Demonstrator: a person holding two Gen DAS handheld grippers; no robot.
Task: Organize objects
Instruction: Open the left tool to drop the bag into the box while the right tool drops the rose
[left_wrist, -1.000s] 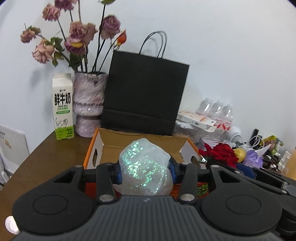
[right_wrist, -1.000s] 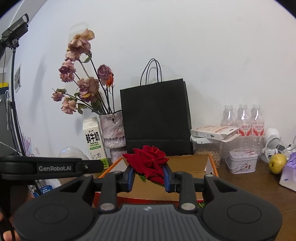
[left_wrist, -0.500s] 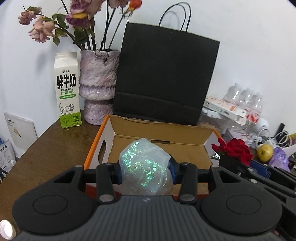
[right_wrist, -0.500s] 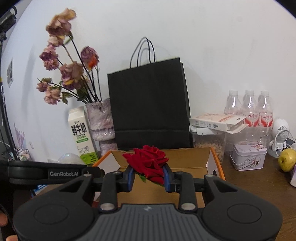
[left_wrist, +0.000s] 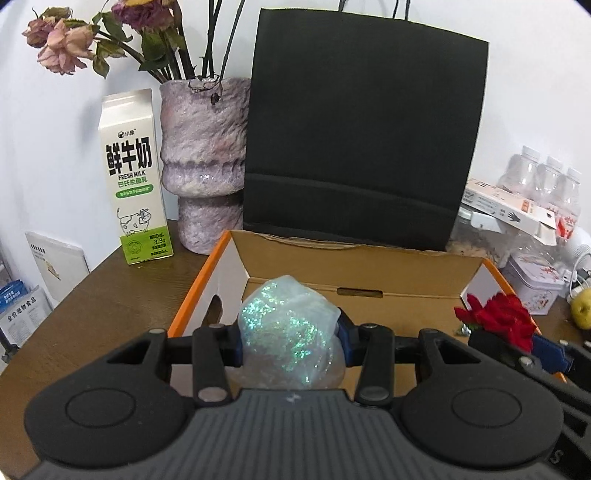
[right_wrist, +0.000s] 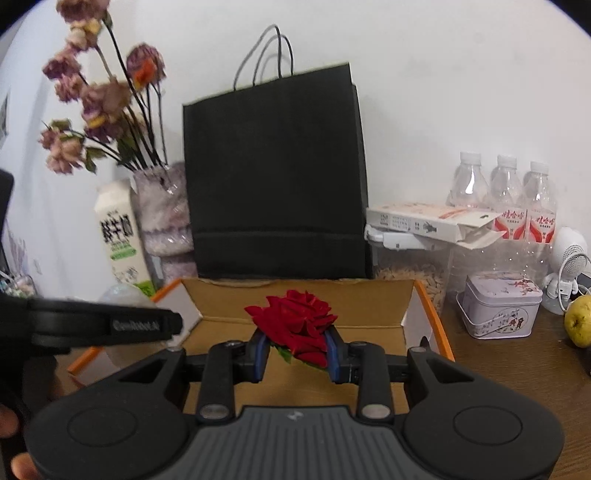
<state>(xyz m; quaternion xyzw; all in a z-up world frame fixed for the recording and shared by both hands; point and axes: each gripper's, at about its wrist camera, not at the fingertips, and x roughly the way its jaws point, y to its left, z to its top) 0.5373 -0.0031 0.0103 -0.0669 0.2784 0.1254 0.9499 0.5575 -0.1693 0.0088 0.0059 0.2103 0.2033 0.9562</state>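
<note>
- The black paper bag (left_wrist: 364, 133) and the open cardboard box (left_wrist: 354, 266) loom larger at frame centre than a second ago.
- The left gripper (left_wrist: 290, 341) keeps clamping the glittery wrapped lump (left_wrist: 288, 332), low centre, above the box.
- The right gripper (right_wrist: 294, 350) still pinches the red rose (right_wrist: 295, 325), low centre, over the box.

Both grippers have advanced toward the open cardboard box (left_wrist: 236, 266) at 12 o'clock, which now appears larger and nearer.

A fresh-milk carton (left_wrist: 133, 177) stands beside a purple vase (left_wrist: 204, 162) of dried roses (left_wrist: 64, 46); black paper bag (left_wrist: 364, 144) behind.
</note>
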